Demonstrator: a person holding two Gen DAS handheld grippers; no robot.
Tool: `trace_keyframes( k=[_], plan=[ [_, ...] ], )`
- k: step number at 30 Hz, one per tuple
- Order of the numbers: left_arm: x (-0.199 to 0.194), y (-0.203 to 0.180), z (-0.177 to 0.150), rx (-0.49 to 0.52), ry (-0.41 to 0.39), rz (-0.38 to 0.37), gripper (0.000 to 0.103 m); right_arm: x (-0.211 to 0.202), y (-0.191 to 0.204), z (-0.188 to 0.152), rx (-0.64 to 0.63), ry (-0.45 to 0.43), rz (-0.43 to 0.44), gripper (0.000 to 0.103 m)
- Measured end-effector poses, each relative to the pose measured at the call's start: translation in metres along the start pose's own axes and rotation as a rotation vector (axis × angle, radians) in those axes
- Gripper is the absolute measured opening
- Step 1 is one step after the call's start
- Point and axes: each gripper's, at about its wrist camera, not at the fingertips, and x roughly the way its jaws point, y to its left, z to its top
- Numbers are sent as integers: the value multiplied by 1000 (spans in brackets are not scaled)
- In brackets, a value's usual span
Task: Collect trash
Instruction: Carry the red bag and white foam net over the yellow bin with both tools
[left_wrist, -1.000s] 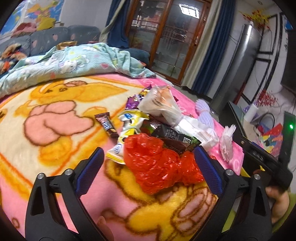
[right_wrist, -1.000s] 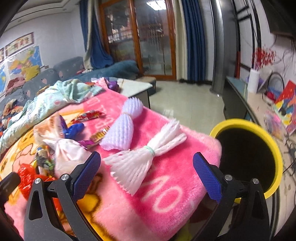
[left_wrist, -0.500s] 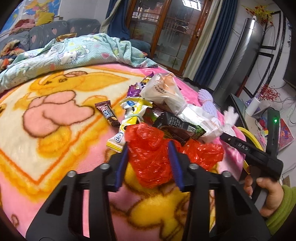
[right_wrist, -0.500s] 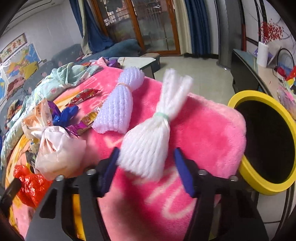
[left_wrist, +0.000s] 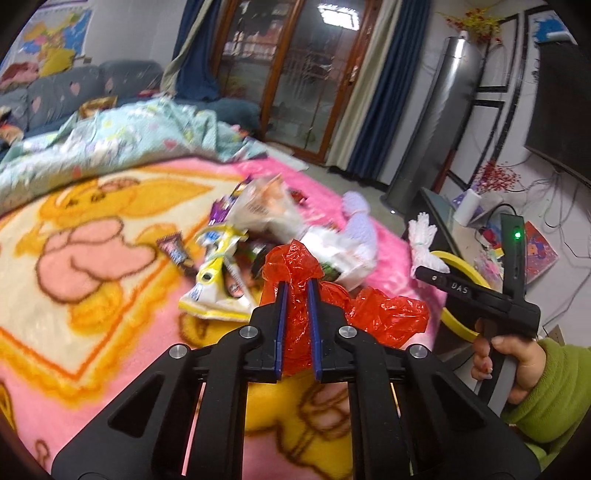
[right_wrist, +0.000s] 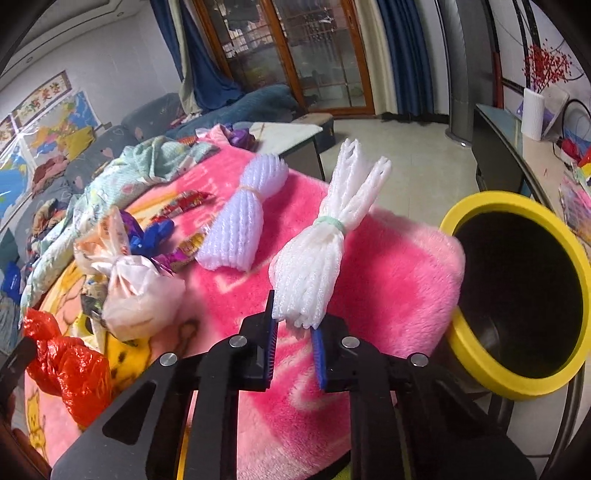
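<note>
Pinching a crumpled red bag (left_wrist: 295, 280) between nearly closed blue pads, the left gripper (left_wrist: 295, 291) holds it just above the pink blanket (left_wrist: 110, 369), the bag's loose end trailing to the right. The right gripper (right_wrist: 295, 321) is likewise clamped, on the lower end of a white foam net (right_wrist: 314, 262) that stands up out of its fingers, tied with a green band partway up. Right of that, beside the blanket's edge, stands a bin (right_wrist: 476, 206) with a yellow rim and dark inside. Just beyond the red bag lie a yellow-and-white wrapper (left_wrist: 214, 280), a dark candy bar (left_wrist: 177, 254) and a knotted white bag (right_wrist: 136, 291). Farther on rests a lilac foam net (right_wrist: 240, 225) with purple and red wrappers close by. A pale green quilt (left_wrist: 110, 144) lies bunched at the far edge.
</note>
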Motion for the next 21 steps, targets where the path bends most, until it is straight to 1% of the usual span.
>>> trace_keyframes(
  k=[2, 11, 21],
  plan=[
    [-3, -8, 5, 23, -20, -7, 6, -8, -1, 4, -3, -20, 8, 16],
    [7, -38, 26, 85, -50, -50, 6, -39, -6, 17, -13, -96, 27, 16],
    [29, -78, 53, 140, -74, -103, 6, -65, -27, 25, -17, -150, -14, 16]
  ],
)
